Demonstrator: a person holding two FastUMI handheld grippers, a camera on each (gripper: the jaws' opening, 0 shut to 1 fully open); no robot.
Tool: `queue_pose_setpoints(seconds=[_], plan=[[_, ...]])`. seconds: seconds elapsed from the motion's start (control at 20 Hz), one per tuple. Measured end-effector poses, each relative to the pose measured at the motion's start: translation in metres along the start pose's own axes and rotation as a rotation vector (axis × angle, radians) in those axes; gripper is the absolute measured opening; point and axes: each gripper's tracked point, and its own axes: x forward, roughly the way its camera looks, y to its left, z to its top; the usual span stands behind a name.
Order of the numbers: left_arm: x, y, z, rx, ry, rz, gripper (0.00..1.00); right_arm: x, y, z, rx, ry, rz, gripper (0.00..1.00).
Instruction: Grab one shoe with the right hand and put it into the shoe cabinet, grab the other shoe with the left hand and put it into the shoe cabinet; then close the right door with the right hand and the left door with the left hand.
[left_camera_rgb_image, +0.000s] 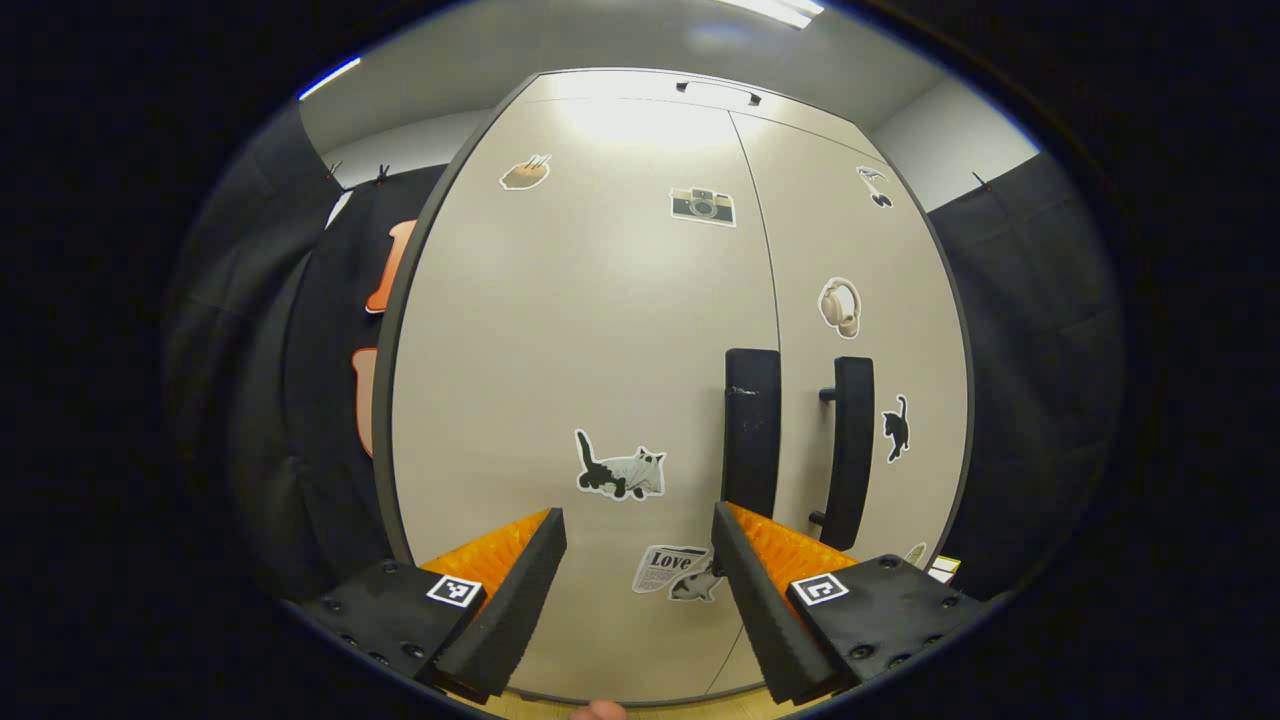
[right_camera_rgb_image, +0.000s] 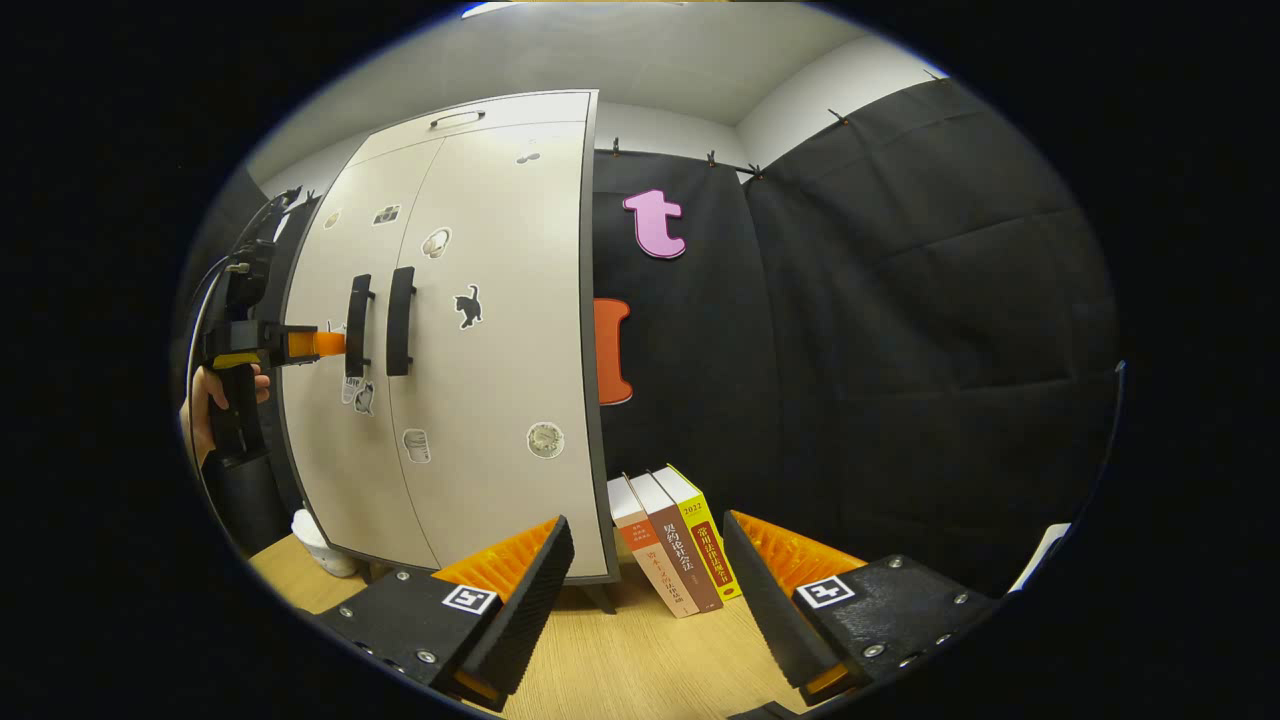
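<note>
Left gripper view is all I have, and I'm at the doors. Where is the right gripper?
Observer: The right tongs are open and empty, off the right side of the cabinet, facing three leaning books.
Operator: How near are my tongs to the door?
Observer: From the side, the left tongs reach the left handle; I can't tell whether they touch it.
Operator: Anything by the cabinet's foot?
Observer: A white thing stands on the table at its left corner.

The shoe cabinet (left_camera_rgb_image: 600, 330) has 2 smooth, faintly glossy doors with matt black handles (left_camera_rgb_image: 752, 430); the table (right_camera_rgb_image: 640, 660) is pale wood; paper-covered books (right_camera_rgb_image: 675, 555) lean beside it.
</note>
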Motion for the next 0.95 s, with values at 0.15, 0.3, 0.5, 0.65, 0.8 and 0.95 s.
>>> queue_pose_setpoints(seconds=[0.15,0.3,0.5,0.65,0.8,0.95], plan=[[-0.007,0.004,-0.005,-0.021,0.019,0.010,0.97,0.002,0.005,0.001,0.008,-0.002,0.014,0.93],[-0.027,0.010,0.003,-0.020,0.003,0.025,0.96,0.002,0.009,0.000,-0.009,0.000,0.026,0.93],[-0.065,0.019,0.021,0.014,-0.027,0.048,0.96,0.004,0.022,0.000,0.001,-0.001,0.060,0.93],[-0.093,0.026,0.021,0.026,-0.039,0.073,0.96,0.006,0.033,0.002,0.000,-0.009,0.086,0.93],[-0.122,0.034,0.008,0.012,-0.039,0.099,0.96,0.005,0.040,0.007,0.003,-0.027,0.106,0.93],[-0.148,0.042,-0.011,-0.001,-0.020,0.135,0.96,0.003,0.042,0.008,-0.009,-0.044,0.113,0.93]])
